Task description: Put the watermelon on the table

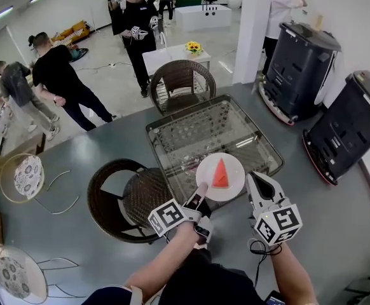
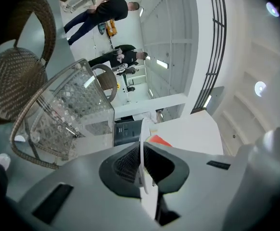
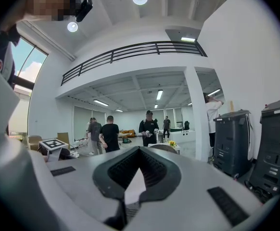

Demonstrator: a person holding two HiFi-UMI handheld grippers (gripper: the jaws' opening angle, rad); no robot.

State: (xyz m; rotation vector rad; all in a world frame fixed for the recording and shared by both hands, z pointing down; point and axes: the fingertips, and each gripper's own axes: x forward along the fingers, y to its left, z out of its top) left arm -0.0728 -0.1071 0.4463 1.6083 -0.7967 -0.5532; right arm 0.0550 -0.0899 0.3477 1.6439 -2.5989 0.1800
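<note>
Left gripper (image 1: 201,190) and right gripper (image 1: 249,179) are clamping the plate (image 1: 234,166), holding the watermelon (image 1: 220,174) above the centre-frame table (image 1: 198,129). A level lowering is probably coming next.

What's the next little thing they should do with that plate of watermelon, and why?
Probably ease it forward and lower it onto the glass table. The left gripper is clamped on the rim of the plate, the watermelon slice lies flat on it, and the plate seems to hang over the table's near edge, so a slow, level move looks safest.

head view down, gripper views fwd
</note>
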